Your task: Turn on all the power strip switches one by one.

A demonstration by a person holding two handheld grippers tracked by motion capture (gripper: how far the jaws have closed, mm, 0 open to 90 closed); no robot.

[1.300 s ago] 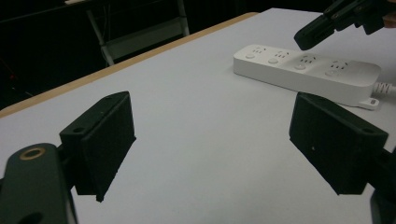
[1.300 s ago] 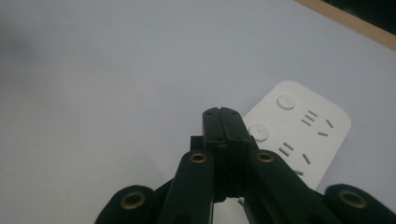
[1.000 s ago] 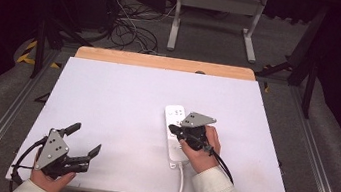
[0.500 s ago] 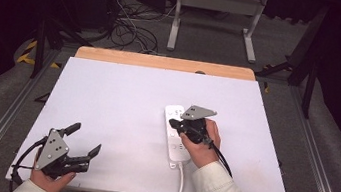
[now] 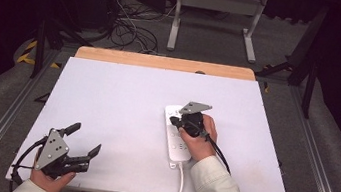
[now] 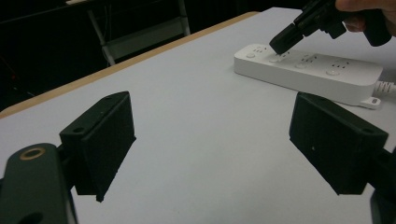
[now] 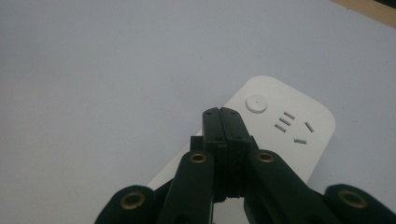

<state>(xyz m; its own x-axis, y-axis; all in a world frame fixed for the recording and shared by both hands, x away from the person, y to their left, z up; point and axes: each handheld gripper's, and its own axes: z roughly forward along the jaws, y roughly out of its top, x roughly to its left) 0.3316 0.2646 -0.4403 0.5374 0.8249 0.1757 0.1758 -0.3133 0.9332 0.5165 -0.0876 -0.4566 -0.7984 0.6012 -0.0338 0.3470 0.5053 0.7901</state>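
The right tool (image 5: 175, 121) has moved a little toward the far end of the white power strip (image 5: 175, 146) since the earlier frames; before, it stood over the middle of the strip, and now its tip is above the second round button from the far end. Its jaws are pressed together with nothing between them — in the right gripper view they make one blunt point (image 7: 223, 125) just before the far button (image 7: 256, 103).

In the left gripper view this tip seems to touch, or almost touch, a button (image 6: 274, 58) on the strip; real contact I cannot confirm. I judge that the person goes along the row of switches and presses them one by one, so the far button is probably the last to do.

The strip lies flat on the white worktop (image 5: 116, 108), right of the middle, with its cable running to the near edge. The left tool (image 5: 82, 144) has not moved — it rests at the near left corner with jaws spread wide, holding nothing.
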